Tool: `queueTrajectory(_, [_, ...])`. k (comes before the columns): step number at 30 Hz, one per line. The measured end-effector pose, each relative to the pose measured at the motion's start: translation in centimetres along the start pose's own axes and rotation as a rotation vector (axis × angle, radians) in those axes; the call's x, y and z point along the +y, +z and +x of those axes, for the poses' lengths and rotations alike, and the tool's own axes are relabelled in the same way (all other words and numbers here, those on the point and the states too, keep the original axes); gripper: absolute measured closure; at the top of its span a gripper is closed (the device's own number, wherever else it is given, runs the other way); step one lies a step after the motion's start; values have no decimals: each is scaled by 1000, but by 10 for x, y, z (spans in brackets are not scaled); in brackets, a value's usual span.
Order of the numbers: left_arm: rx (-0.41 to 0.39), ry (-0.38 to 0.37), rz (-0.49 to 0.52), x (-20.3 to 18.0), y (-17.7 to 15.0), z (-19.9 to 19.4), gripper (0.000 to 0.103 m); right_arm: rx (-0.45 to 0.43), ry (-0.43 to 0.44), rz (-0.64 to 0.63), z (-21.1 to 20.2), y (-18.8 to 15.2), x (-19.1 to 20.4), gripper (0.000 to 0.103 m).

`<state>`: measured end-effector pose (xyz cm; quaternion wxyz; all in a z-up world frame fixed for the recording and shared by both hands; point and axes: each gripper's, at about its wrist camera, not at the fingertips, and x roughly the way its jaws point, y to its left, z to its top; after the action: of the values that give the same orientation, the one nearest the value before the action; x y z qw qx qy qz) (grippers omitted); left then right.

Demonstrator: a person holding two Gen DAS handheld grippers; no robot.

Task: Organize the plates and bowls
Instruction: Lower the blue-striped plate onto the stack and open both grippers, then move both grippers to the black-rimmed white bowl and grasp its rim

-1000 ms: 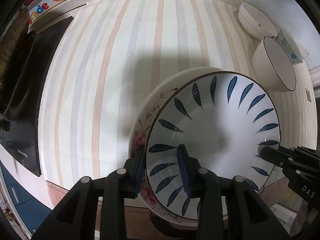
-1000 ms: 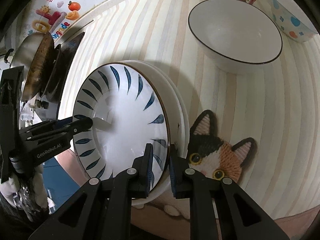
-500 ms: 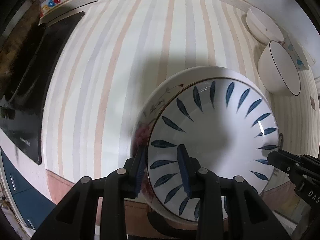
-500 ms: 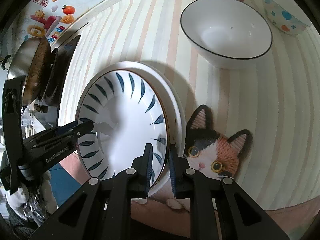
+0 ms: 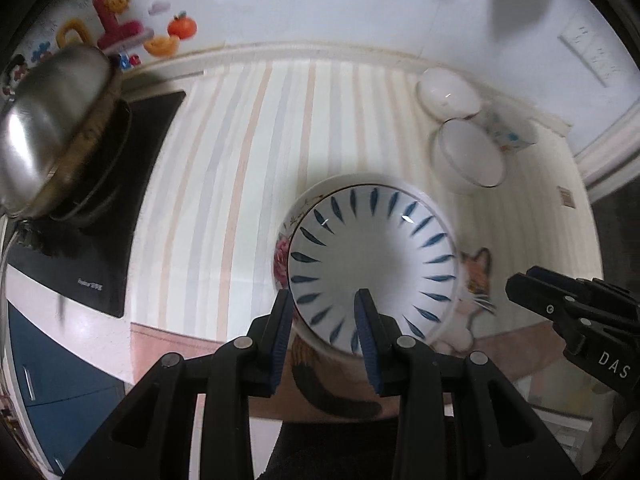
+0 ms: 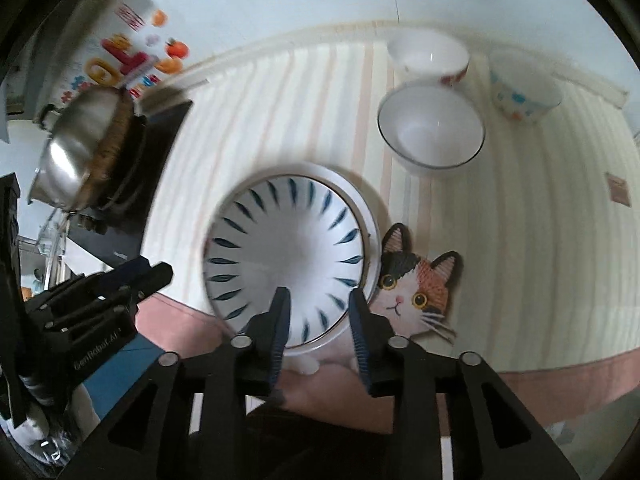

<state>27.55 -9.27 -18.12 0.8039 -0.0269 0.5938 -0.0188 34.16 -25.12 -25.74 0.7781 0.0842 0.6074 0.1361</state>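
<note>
Plates: blue-leaf plate (image 5: 372,276) sits nested on the floral plate (image 5: 282,254), both flat on the striped counter (image 5: 240,184) near its front edge, partly over the cat mat (image 6: 416,292).
Left gripper (image 5: 322,326): jaws spread, holding nothing; the near rim of the blue-leaf plate lies in the gap between the fingers, no contact visible.
Right gripper (image 6: 316,320): likewise spread and empty, its fingers straddling the plate's near rim from above.
Bowls: black-rimmed bowl (image 6: 432,132), red-patterned bowl (image 6: 428,58) and spotted bowl (image 6: 526,94) stand grouped at the back right, well apart from the plates (first two just beside each other).
Other: steel pot (image 6: 80,152) on the dark cooktop (image 5: 100,216) at left.
Step in hand: judged to be release and pull-back after stacking.
Doing it well: draw both grippers straight up and back with jaws kept wide, so no finger catches the rim and drags the top plate off centre; check it sits level before turning to the bowls.
Change from earlier frame: half a second ago both grippers were clamped on the blue-leaf plate's rim; now both have let go and backed away, so the plates look smaller and the wall and pot have come into view. Motion blur present.
</note>
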Motion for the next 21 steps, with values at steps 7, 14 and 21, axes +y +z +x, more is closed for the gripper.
queueTrajectory(7, [-58,-44,21,4,-29,-61,74,-107,-21,-39,-72,-34,37,48])
queueTrajectory(14, [-105,-51,40,9,-54,-94,67,-161,-31,-55,-113,-73,63,29])
queueTrajectory(21, [-131,-89,53,9,-64,-106,23,-194,-25,-12,-129,-95,67,13])
